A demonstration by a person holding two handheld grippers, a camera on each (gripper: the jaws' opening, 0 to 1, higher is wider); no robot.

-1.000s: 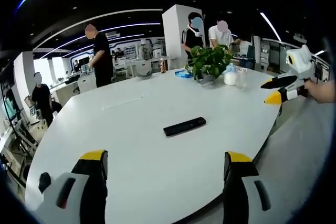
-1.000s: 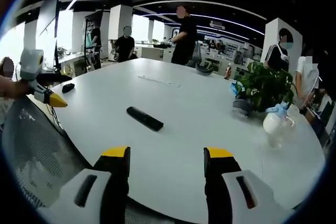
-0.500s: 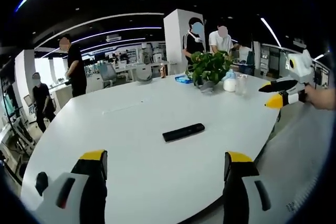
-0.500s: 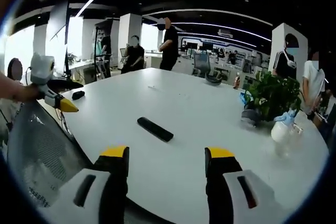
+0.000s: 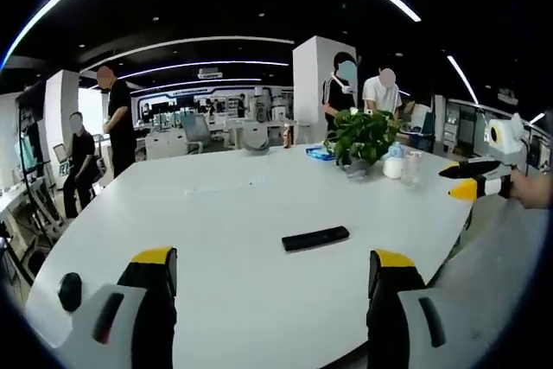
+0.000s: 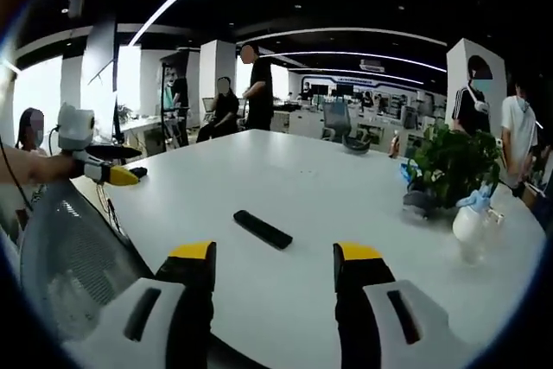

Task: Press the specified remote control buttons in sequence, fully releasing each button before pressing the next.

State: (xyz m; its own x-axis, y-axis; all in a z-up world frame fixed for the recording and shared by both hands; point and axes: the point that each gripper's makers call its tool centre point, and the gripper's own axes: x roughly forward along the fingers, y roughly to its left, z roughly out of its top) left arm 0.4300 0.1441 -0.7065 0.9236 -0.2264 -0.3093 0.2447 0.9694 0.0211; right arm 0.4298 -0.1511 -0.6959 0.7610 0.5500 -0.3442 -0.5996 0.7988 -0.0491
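Two yellow-tipped grippers are hanging back off the near edge of the broad white oval surface point(image 5: 216, 213), each with jaws spread wide and gripping nothing: the left gripper point(image 5: 268, 261) and the right gripper point(image 6: 272, 252). In the left gripper view the right gripper point(image 5: 471, 181) is poking in beyond the surface's right edge; in the right gripper view the left gripper point(image 6: 108, 170) is hovering off the left edge. A slim black rectangular remote control point(image 5: 315, 238) is lying flat and alone toward the middle of the surface point(image 6: 346, 213), well apart from both grippers; the right gripper view is catching the remote point(image 6: 263, 229) at an angle. A leafy green potted plant point(image 5: 361, 136) and a white spray bottle point(image 6: 471, 226) are standing near the far edge. Buttons are too small to make out from here, so I judge the main risk is landing a wide jaw tip on the wrong key or on two at once. Nothing is pinning the remote, so a slanted push is likely sliding or spinning it, and swinging in too close is risking losing it from view
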